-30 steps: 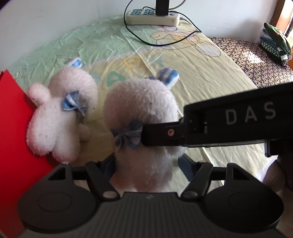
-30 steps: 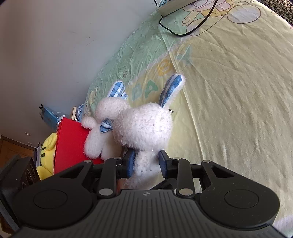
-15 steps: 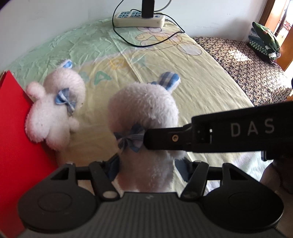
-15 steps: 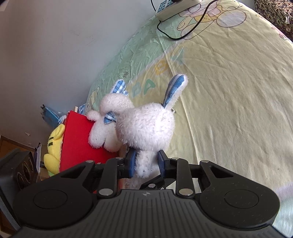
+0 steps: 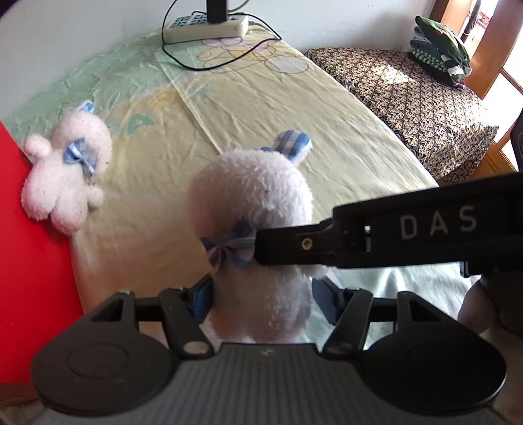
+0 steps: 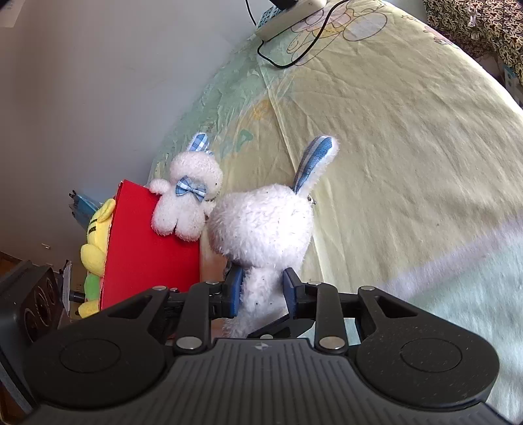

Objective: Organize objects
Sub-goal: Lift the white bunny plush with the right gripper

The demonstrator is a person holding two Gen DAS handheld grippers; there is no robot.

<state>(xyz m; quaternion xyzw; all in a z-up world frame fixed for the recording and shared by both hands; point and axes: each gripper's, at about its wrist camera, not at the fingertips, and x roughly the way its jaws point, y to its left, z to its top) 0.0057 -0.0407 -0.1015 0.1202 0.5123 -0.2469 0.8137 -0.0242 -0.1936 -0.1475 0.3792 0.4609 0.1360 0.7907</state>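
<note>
Jaws: left gripper point(image 5: 263, 300) is closed in on the big rabbit's lower body. Right gripper point(image 6: 263, 287) is clamped on the same toy's narrow lower part; its jaws just eased a touch wider, pads pressing the fur.
Bed sheet point(image 5: 294, 124): wrinkled yellow-green, spreads away from the red box.
Red box point(image 6: 150, 248): landmark, at the sheet's edge.
Big rabbit point(image 5: 251, 193): task item, held by both grippers near the red box, not in it.
Small rabbit point(image 5: 65, 176): leans against the red box's upper edge, touching it.
Power strip point(image 5: 206, 26): well apart from the red box, at the far end of the sheet.
Handling: likely light, soft and squashy, not fragile. Fur compresses, so grip the torso; ears and bow would flop or tear.
Left view only: right gripper's finger crossing at the bow point(image 5: 228, 248).
Right view only: yellow plush point(image 6: 94, 242) behind the red box, and the big rabbit's upright checked ear point(image 6: 317, 160).
</note>
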